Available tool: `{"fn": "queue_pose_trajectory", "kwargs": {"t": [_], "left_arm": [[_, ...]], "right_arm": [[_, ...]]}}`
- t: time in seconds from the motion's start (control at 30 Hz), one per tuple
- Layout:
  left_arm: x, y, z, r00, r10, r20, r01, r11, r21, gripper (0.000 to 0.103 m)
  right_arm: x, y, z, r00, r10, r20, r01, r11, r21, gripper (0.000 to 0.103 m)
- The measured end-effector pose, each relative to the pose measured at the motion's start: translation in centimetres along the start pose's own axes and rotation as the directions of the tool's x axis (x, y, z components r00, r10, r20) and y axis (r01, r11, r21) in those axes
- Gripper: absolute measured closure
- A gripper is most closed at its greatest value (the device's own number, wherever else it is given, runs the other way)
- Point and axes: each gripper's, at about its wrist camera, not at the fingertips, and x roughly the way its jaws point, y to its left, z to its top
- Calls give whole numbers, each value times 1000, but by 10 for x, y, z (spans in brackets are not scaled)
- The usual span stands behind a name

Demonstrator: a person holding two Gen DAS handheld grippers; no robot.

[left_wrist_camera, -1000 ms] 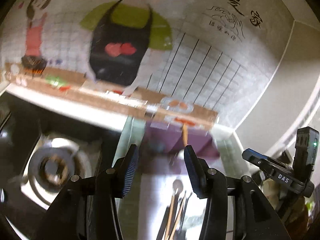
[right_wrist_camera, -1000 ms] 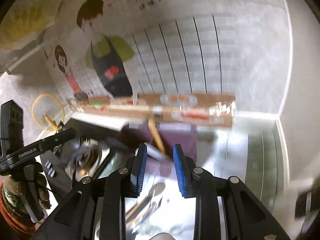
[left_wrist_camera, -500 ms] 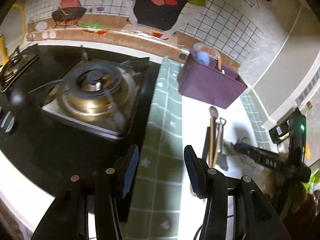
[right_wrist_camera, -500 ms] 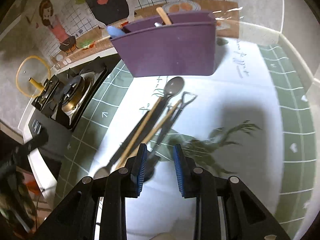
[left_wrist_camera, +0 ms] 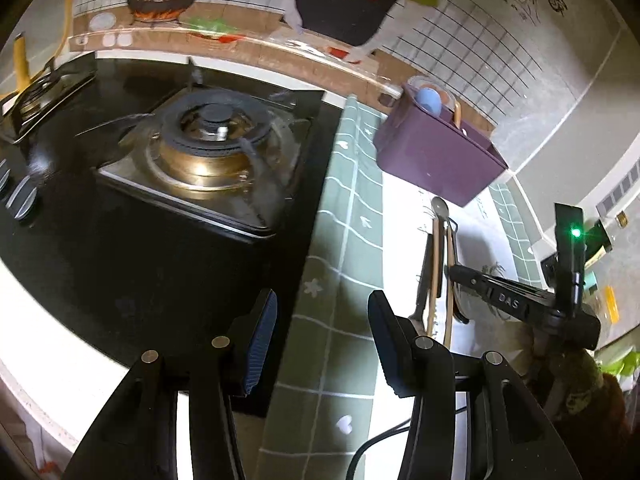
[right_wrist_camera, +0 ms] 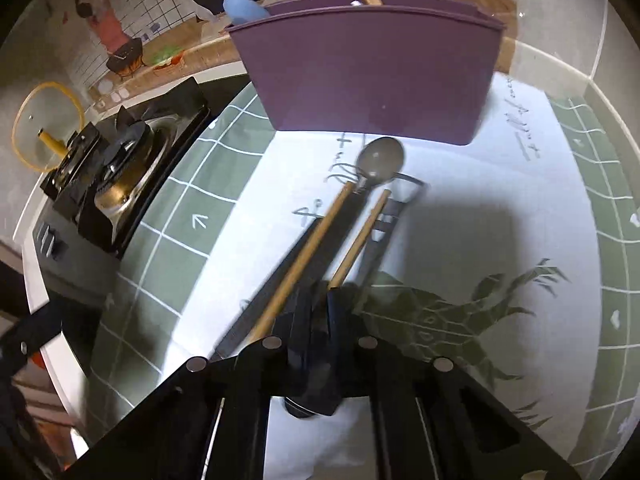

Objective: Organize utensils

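Note:
Several utensils lie side by side on the white mat: a grey spoon with a wooden handle, a thin wooden stick and a black-handled tool with a wire head. My right gripper has its jaws shut on the black handle, with the stick's near end right beside the tips. The purple holder stands just behind them, with a blue spoon and a wooden handle inside. My left gripper hangs open and empty over the green mat edge, left of the utensils and the right gripper.
A black gas stove with its burner fills the counter to the left of the green checked mat. A glass lid with a yellow rim leans at the far left. A decorated tiled wall runs behind the holder.
Both grippers have dropped from facing the wall to just above the counter. The right jaws, open around the black handle half a second ago, have shut on it. The left jaws stay open.

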Motion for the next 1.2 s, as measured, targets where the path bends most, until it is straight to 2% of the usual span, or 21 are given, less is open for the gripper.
{"fn": "queue_pose_trajectory", "kwargs": {"t": [0.2, 0.37, 0.43, 0.7, 0.87, 0.93, 1.07, 1.2], "left_arm": [[31, -39, 10, 996, -50, -69, 57, 994, 94, 54], [61, -76, 19, 988, -62, -138, 87, 979, 182, 54], [74, -90, 22, 987, -44, -155, 78, 972, 220, 54], [114, -121, 30, 979, 59, -194, 14, 935, 354, 55], [130, -126, 27, 971, 104, -213, -11, 918, 396, 55], [131, -127, 26, 973, 117, -199, -24, 909, 416, 55], [131, -118, 31, 975, 133, -178, -51, 914, 403, 55], [126, -96, 38, 973, 164, -164, -94, 926, 365, 55]], "right_arm": [[-13, -45, -7, 999, -49, 7, 48, 997, 57, 98], [-32, -75, -14, 999, -6, 53, 0, 993, 122, 95], [-37, -81, -18, 998, 10, 62, -18, 992, 126, 95], [-46, -82, -29, 995, -55, 84, 50, 997, 62, 93], [-44, -79, -29, 994, -83, 72, 80, 996, 39, 90], [-43, -79, -27, 995, -79, 67, 76, 996, 45, 90], [-41, -76, -23, 997, -61, 48, 58, 997, 58, 90], [-38, -68, -16, 996, -78, 35, 76, 996, 53, 89]]}}
